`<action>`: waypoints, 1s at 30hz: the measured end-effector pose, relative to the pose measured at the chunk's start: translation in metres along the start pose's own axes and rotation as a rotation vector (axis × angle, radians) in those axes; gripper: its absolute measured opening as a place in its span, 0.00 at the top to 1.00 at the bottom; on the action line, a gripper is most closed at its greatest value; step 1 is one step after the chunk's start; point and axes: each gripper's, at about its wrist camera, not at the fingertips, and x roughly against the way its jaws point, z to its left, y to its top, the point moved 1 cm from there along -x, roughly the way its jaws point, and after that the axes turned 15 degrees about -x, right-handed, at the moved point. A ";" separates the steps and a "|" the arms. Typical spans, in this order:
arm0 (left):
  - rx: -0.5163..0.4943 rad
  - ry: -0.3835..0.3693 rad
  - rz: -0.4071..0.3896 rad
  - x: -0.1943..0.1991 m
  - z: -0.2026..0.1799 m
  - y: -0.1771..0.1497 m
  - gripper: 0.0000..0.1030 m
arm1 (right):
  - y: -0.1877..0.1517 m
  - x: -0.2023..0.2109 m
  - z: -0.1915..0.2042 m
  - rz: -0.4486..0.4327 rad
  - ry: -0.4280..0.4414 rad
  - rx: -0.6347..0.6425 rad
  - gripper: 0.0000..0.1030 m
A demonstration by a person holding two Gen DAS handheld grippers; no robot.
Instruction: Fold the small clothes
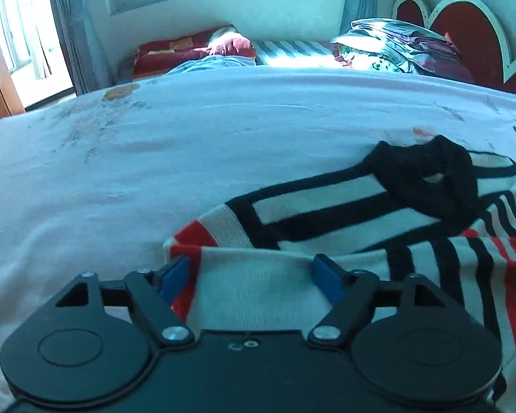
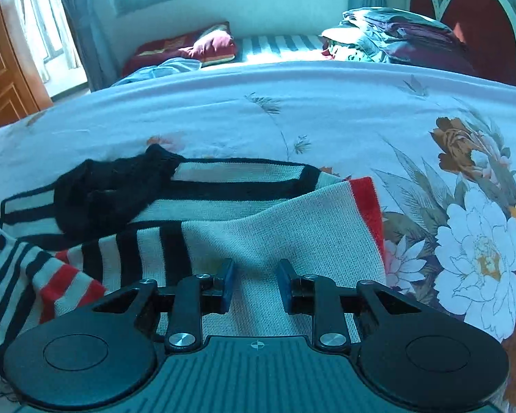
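The left gripper [image 1: 254, 277] hangs low over a striped sweater [image 1: 326, 213] spread on a pale floral bedsheet [image 1: 189, 137]. Its 2 blue fingers [image 1: 326, 280] stand wide apart, with white knit and a red-banded edge lying between them. The sweater's black collar [image 1: 433, 175] lies bunched toward the right. Beyond the sheet are a dark red pillow [image 1: 230, 45], stacked bedding [image 1: 399, 44] and a red heart-shaped headboard [image 1: 471, 31].

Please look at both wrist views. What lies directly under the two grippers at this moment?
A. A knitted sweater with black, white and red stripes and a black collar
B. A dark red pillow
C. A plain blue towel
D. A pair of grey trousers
A: the striped knitted sweater with its black collar lies on the floral bedsheet, and white fabric fills the gap between the blue fingers of the left gripper and of the right gripper.
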 end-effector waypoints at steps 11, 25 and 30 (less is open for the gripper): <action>-0.050 -0.081 -0.129 0.044 -0.073 0.012 0.30 | -0.028 0.030 0.079 0.023 0.243 0.023 0.74; -0.059 0.016 -0.060 0.023 -0.025 -0.031 0.19 | -0.069 0.030 0.053 0.003 -0.028 0.235 0.90; -0.054 0.009 -0.059 0.034 -0.028 -0.022 0.31 | -0.064 0.033 0.048 0.010 -0.030 0.167 0.90</action>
